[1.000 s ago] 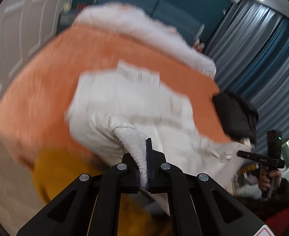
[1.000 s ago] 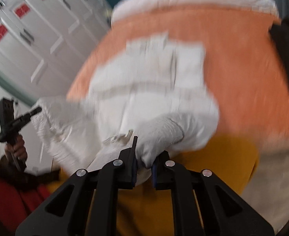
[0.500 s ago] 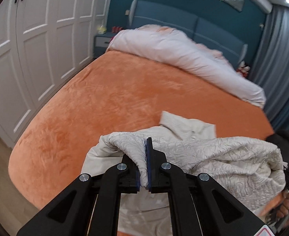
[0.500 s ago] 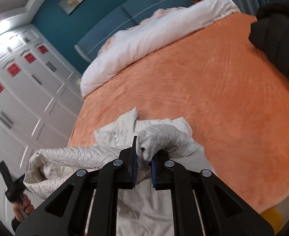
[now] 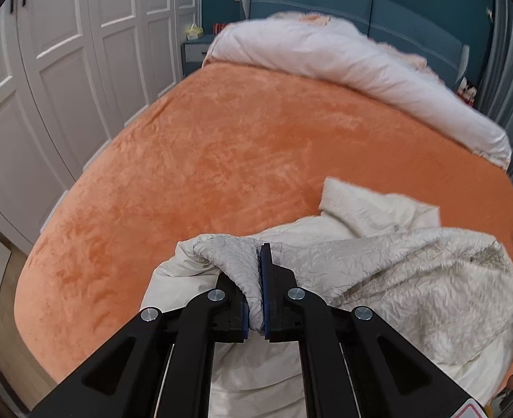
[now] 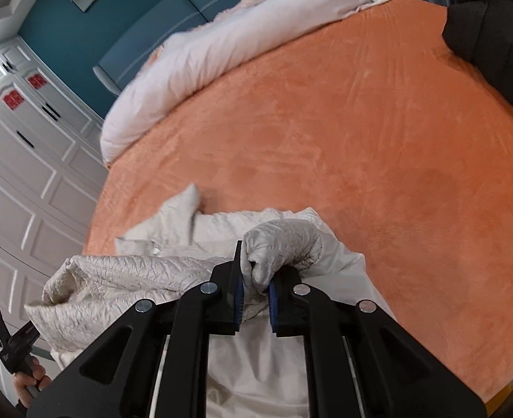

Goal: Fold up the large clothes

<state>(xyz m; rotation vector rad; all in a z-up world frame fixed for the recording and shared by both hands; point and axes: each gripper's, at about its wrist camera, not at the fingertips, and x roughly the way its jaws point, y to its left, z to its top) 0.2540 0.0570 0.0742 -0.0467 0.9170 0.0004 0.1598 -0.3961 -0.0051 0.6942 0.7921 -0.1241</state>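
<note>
The landmark is the bed [image 5: 242, 146], covered by an orange blanket [image 6: 343, 132]. To its left stands a white wardrobe [image 5: 64, 55]. A white duvet [image 5: 343, 59] lies along the head end of the bed, below the blue headboard [image 5: 326, 3].

The cream quilted garment [image 5: 396, 271] lies crumpled at the foot end of the bed, on the blanket, with a smooth lining side showing beneath the quilted layer.

The left gripper [image 5: 258, 278] is clamped on a bunched fold of the garment; its fingers [image 5: 266, 289] press cloth from both sides, though the jaws are beginning to part.

The right gripper [image 6: 254, 278] is likewise closed on a rolled fold of the garment, with cloth filling the gap between its fingers [image 6: 237, 285].

A black item [image 6: 490, 35] rests at the right edge of the bed.
</note>
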